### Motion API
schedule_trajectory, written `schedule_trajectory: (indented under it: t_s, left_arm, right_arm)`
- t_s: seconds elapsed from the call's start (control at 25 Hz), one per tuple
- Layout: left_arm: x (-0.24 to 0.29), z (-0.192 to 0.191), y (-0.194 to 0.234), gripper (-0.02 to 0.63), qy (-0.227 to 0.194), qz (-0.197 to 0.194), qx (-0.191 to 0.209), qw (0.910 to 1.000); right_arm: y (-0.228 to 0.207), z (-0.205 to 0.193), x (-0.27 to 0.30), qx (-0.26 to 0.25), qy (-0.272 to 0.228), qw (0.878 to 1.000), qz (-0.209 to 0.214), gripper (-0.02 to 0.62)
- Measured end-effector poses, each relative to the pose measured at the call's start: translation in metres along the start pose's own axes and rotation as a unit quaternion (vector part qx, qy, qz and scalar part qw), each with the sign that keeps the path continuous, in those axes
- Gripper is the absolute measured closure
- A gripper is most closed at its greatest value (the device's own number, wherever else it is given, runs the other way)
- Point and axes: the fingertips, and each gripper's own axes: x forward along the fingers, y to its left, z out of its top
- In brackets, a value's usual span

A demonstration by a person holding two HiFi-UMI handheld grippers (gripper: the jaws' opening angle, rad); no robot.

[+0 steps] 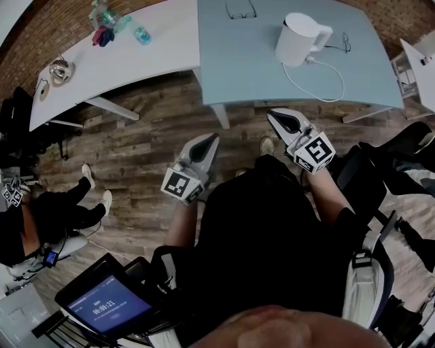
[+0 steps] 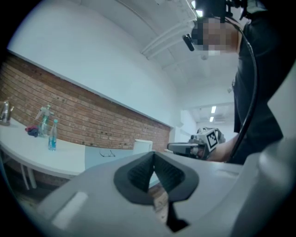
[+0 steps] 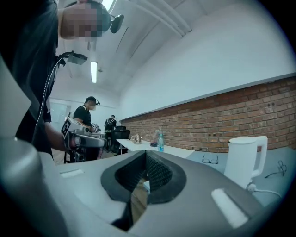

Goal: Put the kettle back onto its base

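Observation:
The white kettle (image 1: 299, 39) stands upright on the light blue table (image 1: 258, 68), and a white cord (image 1: 319, 85) loops from its foot. I cannot make out a base under it. The right gripper view shows the kettle (image 3: 243, 159) ahead to the right. Both grippers hang over the wooden floor, short of the table's near edge. My left gripper (image 1: 214, 138) is shut with nothing in it, its pads touching (image 2: 153, 155). The right gripper (image 1: 272, 114) is also shut and empty (image 3: 145, 155), pointing level toward the table.
Two pairs of glasses (image 1: 241, 10) (image 1: 343, 42) lie on the blue table. The adjoining white table (image 1: 136, 61) carries a water bottle (image 1: 136, 30) and a metal pot (image 1: 60, 70). A seated person (image 1: 61, 211) is at left, a screen (image 1: 109, 306) below, black chairs (image 1: 380, 177) at right.

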Motion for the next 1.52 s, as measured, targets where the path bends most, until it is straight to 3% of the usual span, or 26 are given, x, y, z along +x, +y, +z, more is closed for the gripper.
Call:
schedule_trajectory:
  t_s: [0.4, 1.32, 1.52]
  left_arm:
    - [0.008, -0.005, -0.017, 0.604, 0.006, -0.022, 0.005, 0.9997]
    - [0.001, -0.023, -0.026, 0.604, 0.013, -0.048, 0.013, 0.9987]
    - [0.001, -0.02, -0.028, 0.604, 0.03, -0.043, 0.005, 0.9986]
  right_arm:
    - [0.04, -0.014, 0.002, -0.013, 0.023, 0.999, 0.044, 0.592]
    - [0.051, -0.023, 0.005, -0.023, 0.03, 0.998, 0.048, 0.594]
    - [0.051, -0.022, 0.006, -0.023, 0.029, 0.998, 0.049, 0.594]
